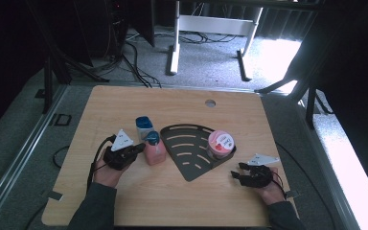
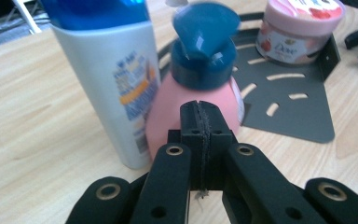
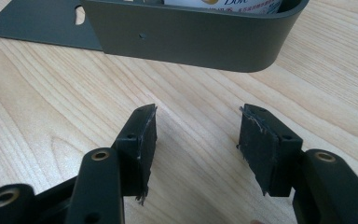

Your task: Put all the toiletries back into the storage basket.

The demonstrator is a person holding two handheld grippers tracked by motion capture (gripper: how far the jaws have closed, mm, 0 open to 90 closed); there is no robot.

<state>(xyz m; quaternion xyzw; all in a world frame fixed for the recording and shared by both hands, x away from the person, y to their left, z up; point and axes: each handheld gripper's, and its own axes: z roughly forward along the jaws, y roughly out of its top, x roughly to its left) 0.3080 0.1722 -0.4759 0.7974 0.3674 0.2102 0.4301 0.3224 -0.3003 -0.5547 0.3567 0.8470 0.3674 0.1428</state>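
A pink bottle with a blue pump cap (image 1: pixel 154 149) (image 2: pixel 200 88) stands just left of a dark grey fan-shaped tray (image 1: pixel 191 167) (image 2: pixel 298 119). Behind it is a white bottle with a blue cap (image 1: pixel 143 127) (image 2: pixel 112 79). A pink-lidded jar (image 1: pixel 220 144) (image 2: pixel 303 28) sits in the tray's right corner. My left gripper (image 1: pixel 136 151) (image 2: pixel 200 121) is shut with its pads pressed together and nothing between them, right in front of the pink bottle. My right gripper (image 1: pixel 239 174) (image 3: pixel 198 135) rests open on the table, facing the tray's curved wall (image 3: pixel 191 35), with bare wood between its pads.
The wooden table (image 1: pixel 172 103) has a round cable hole (image 1: pixel 210 102) at the back. Bare wood lies in front of both hands and behind the tray. Beyond the table are a desk frame and cables on the floor.
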